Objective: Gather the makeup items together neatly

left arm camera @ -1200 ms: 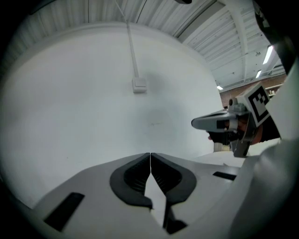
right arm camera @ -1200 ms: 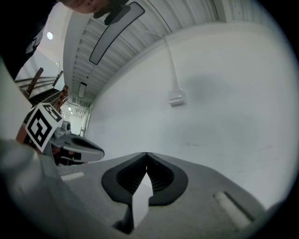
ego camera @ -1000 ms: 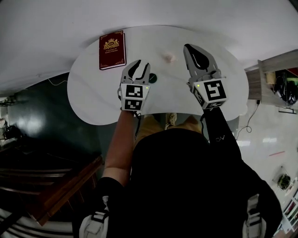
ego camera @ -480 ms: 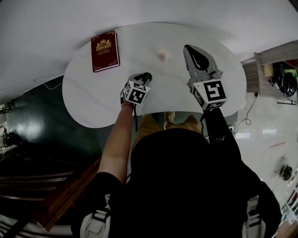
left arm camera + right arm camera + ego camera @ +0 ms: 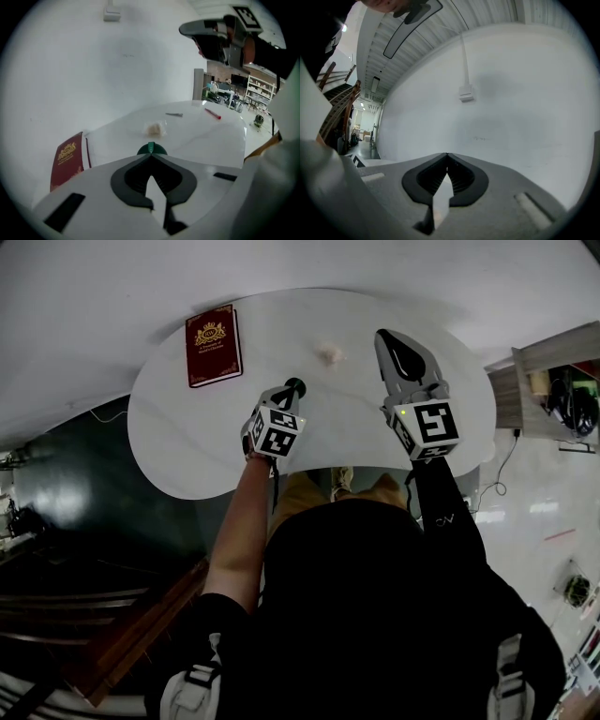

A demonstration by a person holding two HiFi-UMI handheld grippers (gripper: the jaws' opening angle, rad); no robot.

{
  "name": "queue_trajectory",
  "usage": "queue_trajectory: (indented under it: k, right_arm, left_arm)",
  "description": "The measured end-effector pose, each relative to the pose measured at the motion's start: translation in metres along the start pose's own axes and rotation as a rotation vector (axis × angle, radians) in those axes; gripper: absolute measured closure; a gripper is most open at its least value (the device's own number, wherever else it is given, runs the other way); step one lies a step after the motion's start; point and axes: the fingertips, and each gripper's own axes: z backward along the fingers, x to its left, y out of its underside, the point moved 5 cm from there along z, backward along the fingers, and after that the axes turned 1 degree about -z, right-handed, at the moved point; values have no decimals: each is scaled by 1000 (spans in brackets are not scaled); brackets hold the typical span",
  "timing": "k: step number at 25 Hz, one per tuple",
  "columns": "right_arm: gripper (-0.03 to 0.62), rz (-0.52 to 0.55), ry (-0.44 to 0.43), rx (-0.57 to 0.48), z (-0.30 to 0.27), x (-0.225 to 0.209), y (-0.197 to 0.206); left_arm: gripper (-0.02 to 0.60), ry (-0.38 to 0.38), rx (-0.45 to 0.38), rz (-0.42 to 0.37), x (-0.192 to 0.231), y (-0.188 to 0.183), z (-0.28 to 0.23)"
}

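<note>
"Well, what has just changed at the table (image 5: 178,437)?"

"The left gripper (image 5: 284,395) has dropped from its hover to the green case (image 5: 151,149), which sits about mid-table. Its jaws have just snapped from wide apart to clenched, and the tips meet right at the case's near rim. Nothing shows between the pads, and whether they nip the edge I cannot tell. The right gripper (image 5: 386,336) hangs level over the table's right half, jaws closed on nothing, aimed at the wall."

"And what does that mean for the tidying?"

"The gathering looks barely begun, by my reckoning. The case would be the first piece to go. The puff (image 5: 328,353) lies beyond it toward the far edge. The pencil (image 5: 212,114) and the stick (image 5: 174,114) lie near the far right edge, well apart from the case. The book (image 5: 214,345) lies by the far left edge."

"What are the things like?"

"The table is a glossy white oval, smooth, with a rounded edge. The case is round and dark green, probably hard plastic, and likely to slip. The puff is pale, soft and crumpled. The pencil is slim and red, the stick thin and grey. The book has a flat maroon cover with a gold crest. The grippers are white shells with dark ribbed pads."
</note>
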Motion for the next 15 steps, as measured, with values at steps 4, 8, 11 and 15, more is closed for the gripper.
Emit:
queue_trajectory:
  k: [4, 8, 11, 15]
  right_arm:
    - [589, -3, -16, -22, -3, 8, -9]
    - [589, 10, -31, -42, -5, 15, -18]
    - [589, 14, -42, -59, -7, 20, -24]
    - [589, 10, -58, -64, -9, 29, -28]
  left_arm:
    - [572, -58, -116, 14, 12, -48, 37]
    - [572, -111, -251, 1, 19, -98, 84]
    - [572, -132, -359, 22, 24, -128, 120]
    - [572, -157, -419, 17, 27, -140, 142]
